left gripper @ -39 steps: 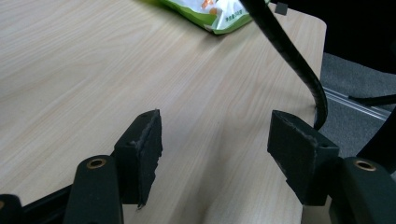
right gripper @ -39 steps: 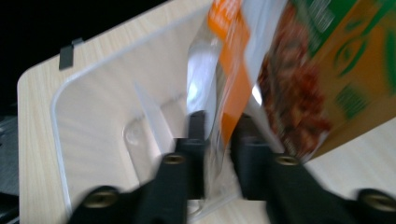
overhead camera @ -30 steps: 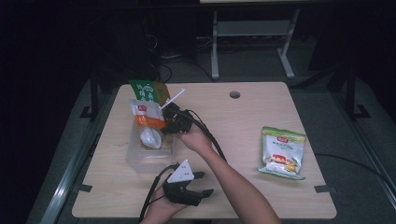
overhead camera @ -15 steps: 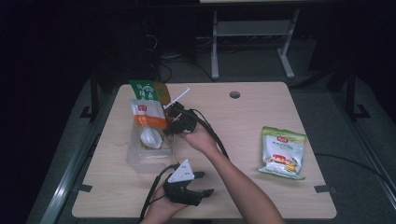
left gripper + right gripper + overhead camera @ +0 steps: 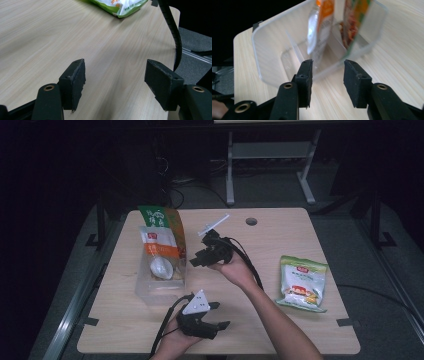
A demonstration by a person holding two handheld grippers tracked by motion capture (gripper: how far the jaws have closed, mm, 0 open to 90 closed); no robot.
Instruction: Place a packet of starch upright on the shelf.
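Right gripper [image 5: 327, 80]: jaws parted to a moderate gap, nothing between them, pads bare. It points at the near wall of the clear plastic bin [image 5: 272, 42], just short of it, held above the tabletop. In the high view the right gripper [image 5: 199, 259] sits just right of the bin [image 5: 145, 287], the right hand [image 5: 235, 270] behind it, white plate on top tilted up.

Left gripper [image 5: 115, 82]: jaws wide apart, empty, bare wood between the pads. It sits low over the table [image 5: 50, 37] near the front edge, aimed toward the green snack bag [image 5: 120, 6] well beyond it. In the high view the left gripper [image 5: 217, 315] is at the front of the table, grey three-cornered plate on top, left hand [image 5: 175, 340] under it.

Bin holds two packets standing upright: an orange-and-white pouch [image 5: 159, 252] in front, and a green bag [image 5: 165, 220] behind and to its right. The green snack bag [image 5: 302, 282] lies flat on the right side of the table [image 5: 280, 225], well apart from the bin.
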